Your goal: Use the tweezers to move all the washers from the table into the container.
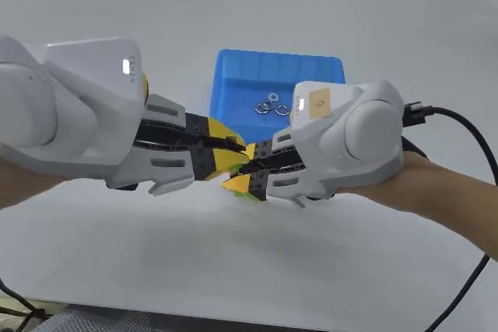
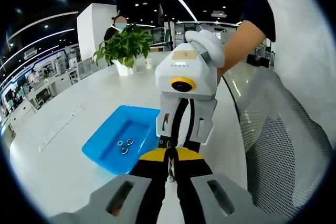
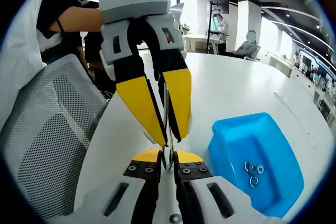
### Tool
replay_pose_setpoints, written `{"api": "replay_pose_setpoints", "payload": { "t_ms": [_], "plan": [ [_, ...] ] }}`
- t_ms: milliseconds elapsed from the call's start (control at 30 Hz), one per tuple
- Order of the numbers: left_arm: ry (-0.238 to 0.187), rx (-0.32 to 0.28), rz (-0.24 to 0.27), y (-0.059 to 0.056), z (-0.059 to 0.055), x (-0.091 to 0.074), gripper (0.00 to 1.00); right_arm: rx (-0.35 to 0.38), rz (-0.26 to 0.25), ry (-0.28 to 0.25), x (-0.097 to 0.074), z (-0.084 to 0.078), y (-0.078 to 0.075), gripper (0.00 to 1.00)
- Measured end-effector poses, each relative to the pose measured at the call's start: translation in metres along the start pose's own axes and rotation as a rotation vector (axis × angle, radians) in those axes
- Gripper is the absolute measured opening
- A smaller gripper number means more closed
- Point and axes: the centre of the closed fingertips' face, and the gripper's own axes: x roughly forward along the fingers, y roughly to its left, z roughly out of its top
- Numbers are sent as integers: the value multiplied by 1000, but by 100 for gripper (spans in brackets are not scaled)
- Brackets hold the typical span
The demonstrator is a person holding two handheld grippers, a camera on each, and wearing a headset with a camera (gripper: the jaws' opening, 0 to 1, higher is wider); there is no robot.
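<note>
Beside the container, tweezers are pinched by left gripper and right gripper, fingers closed; released early, they may be dropped.

Blue rectangular container open, upright; several small metal ring washers clustered flat on its floor; thin metal tweezers beside it.

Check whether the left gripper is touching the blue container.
Apart. The right gripper view shows a strip of bare white table between the yellow jaws of the left gripper and the blue container.
</note>
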Motion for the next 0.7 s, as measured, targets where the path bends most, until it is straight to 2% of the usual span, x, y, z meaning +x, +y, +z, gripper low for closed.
{"api": "replay_pose_setpoints", "payload": {
  "t_ms": [300, 700],
  "plan": [
    [-15, -11, -9, 0, 4, 0, 10, 1, -2, -18, 0, 2, -1, 9],
    [-15, -19, -18, -1, 6, 1, 13, 7, -4, -33, -1, 1, -1, 9]
  ]
}}
